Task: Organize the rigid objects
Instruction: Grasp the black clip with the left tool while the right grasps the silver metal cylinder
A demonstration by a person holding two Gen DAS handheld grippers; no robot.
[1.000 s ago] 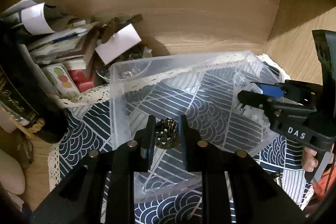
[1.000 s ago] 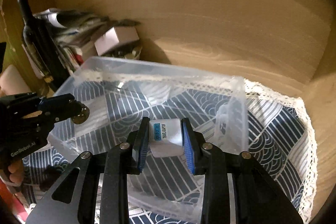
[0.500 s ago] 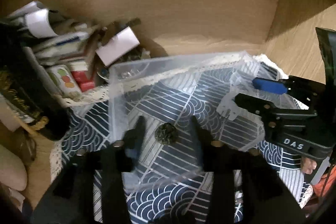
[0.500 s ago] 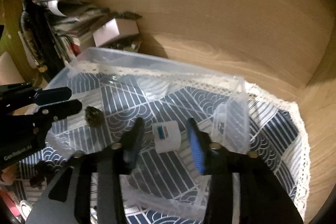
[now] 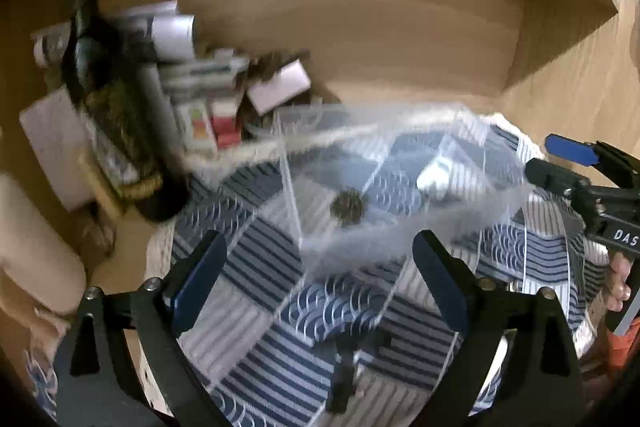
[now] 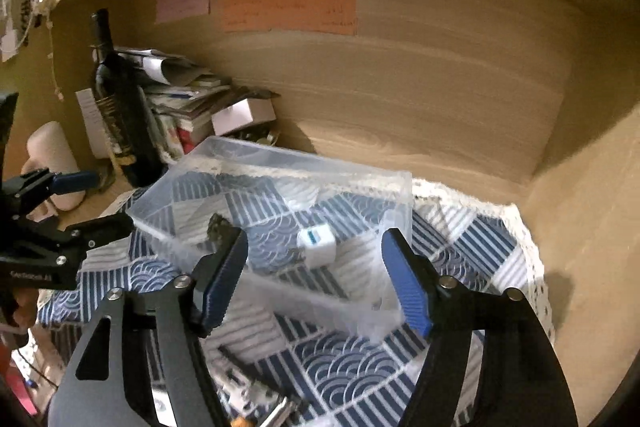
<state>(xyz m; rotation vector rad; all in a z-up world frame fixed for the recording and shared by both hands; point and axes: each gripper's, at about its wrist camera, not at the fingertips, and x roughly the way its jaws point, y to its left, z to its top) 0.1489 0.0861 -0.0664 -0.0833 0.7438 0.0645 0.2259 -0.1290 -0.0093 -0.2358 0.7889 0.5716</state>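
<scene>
Both grippers are standing wide and empty, jaws having just been opening: the left gripper (image 5: 320, 267) and right gripper (image 6: 314, 271) are sitting at six o'clock of the clear bin (image 6: 400, 187). Inside it are lying the dark knob (image 5: 347, 206) and, at its three o'clock, the white adapter (image 6: 318, 245). The drop-off step is looking finished, so the next move is likely calling for reaching toward the loose pieces (image 6: 256, 387) on the cloth (image 6: 480, 239) at six o'clock.
</scene>
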